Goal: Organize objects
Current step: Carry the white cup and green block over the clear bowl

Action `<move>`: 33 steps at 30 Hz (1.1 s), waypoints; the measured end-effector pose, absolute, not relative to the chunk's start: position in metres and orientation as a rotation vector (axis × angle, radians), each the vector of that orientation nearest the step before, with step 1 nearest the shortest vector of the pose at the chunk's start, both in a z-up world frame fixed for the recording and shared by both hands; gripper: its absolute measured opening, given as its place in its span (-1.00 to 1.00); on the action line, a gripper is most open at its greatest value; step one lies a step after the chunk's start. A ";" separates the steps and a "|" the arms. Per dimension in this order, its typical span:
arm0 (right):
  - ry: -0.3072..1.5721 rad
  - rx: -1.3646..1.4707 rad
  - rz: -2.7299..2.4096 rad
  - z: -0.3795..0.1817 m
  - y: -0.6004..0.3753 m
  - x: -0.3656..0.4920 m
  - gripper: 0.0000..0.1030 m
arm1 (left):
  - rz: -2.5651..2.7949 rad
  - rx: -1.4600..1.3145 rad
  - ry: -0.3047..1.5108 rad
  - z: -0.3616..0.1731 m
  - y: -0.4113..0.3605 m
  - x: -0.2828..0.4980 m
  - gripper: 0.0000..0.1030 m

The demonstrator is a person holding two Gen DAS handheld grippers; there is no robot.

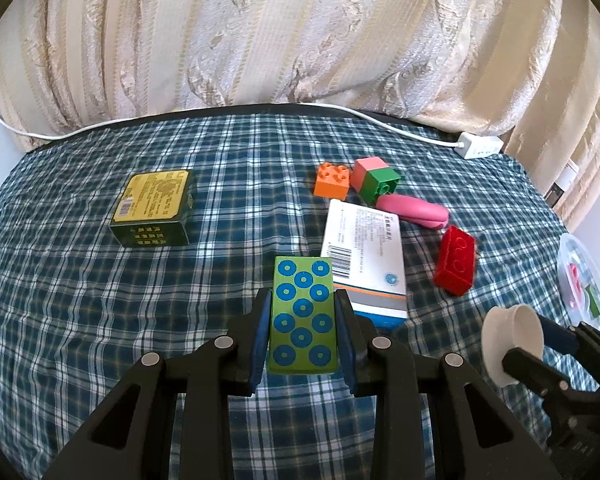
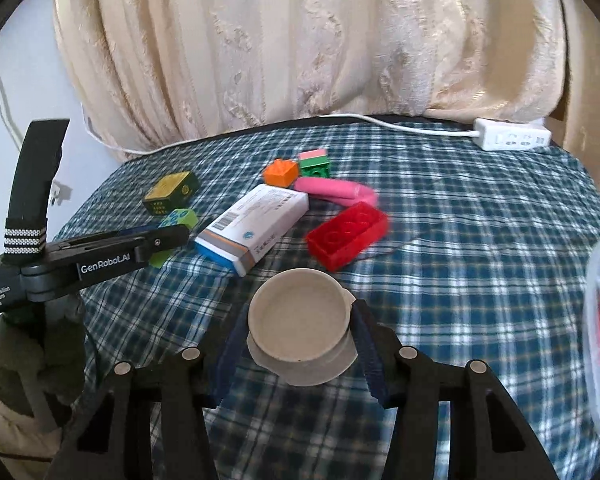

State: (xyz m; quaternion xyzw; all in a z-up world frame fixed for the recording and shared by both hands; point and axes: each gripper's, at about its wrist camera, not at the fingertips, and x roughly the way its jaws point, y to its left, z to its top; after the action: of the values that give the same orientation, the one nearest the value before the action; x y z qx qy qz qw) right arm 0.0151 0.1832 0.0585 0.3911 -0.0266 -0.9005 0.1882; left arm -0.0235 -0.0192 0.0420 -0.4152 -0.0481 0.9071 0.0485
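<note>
Toy blocks and boxes are scattered on the blue-and-white plaid tablecloth (image 1: 100, 300). Count: 2 held items, 3 loose block pieces, 2 boxes, 1 pink pouch.

Left gripper (image 1: 303, 320) is clamped on a green rectangular block with blue ring dots (image 1: 303, 316). Its long axis runs 6-to-12 along the fingers, dotted face up, far end toward 12.

Right gripper (image 2: 300, 332) is clamped on a small white round cup (image 2: 298, 320), pads on either side, mouth toward the camera. In the left wrist view the cup's mouth points toward 2 o'clock.

Loose on the cloth in the left wrist view:
- dark green box with yellow label (image 1: 154, 208) at 10 o'clock, well apart from the rest
- white carton with barcode and blue-orange end (image 1: 366, 256) just beside the held block at 1 o'clock, long axis roughly 6-to-12
- orange studded brick (image 1: 332, 180) and pink-on-green stacked brick (image 1: 374, 180) at 1 o'clock, side by side
- pink soft oblong pouch (image 1: 414, 210), touching the carton's far corner
- red studded brick (image 1: 456, 262) at 2 o'clock, tipped on edge

Clear plastic container (image 1: 584, 280) at 3 o'clock holds pink and green pieces; count unreadable. White power strip (image 2: 512, 138) with cord sits at the far edge, against the cream curtain (image 1: 260, 32).
</note>
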 end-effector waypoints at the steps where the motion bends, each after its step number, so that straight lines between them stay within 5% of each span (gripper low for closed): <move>1: -0.083 1.099 -2.541 0.059 0.187 0.016 0.06 | 2.764 -1.261 -0.142 0.043 -0.018 -0.023 -0.39; 33: -0.399 1.006 -2.907 0.078 0.359 0.065 0.07 | 2.619 -1.203 0.089 0.062 0.099 -0.008 -0.39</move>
State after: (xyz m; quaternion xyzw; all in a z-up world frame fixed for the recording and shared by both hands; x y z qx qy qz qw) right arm 0.0654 0.3587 0.0777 0.3242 -0.1287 -0.9370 0.0198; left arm -0.0079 0.0988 0.0619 -0.4138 0.0305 0.9007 0.1286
